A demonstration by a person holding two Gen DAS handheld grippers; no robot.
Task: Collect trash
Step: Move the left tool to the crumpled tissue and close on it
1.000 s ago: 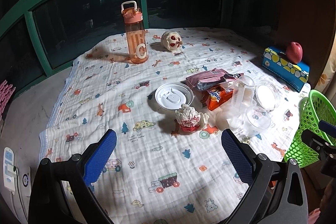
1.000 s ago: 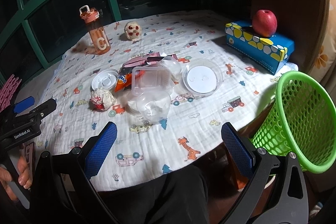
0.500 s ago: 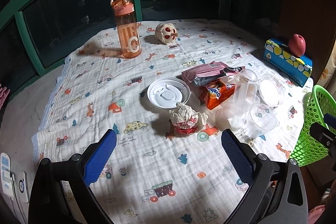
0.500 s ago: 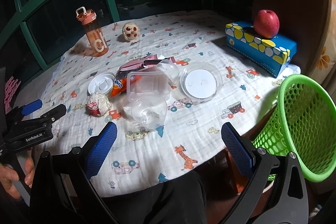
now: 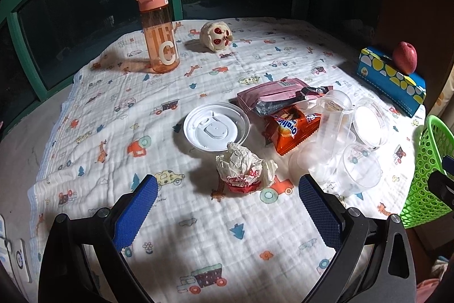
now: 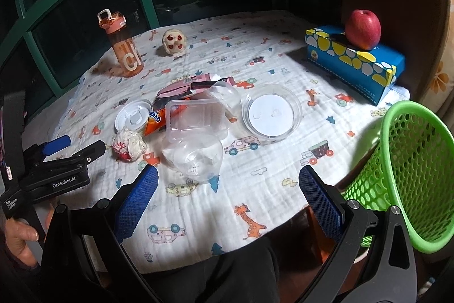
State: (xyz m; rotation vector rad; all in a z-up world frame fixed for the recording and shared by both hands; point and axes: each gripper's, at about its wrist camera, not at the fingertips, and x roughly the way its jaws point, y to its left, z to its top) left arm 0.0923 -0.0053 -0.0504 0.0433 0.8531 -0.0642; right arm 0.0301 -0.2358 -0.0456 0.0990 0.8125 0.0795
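"GenRobot.AI" on left hand-held gripper (image 6: 82,145)

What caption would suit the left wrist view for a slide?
Open left gripper hovers before a crumpled wrapper, among a white lid, snack packets and clear plastic cups.

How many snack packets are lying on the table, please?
2. The pink packet lies right of the white lid; the orange packet lies in front of it, against the clear containers, which may hide more.

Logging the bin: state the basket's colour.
Bright green basket, perforated with round holes; clearest in the right wrist view.
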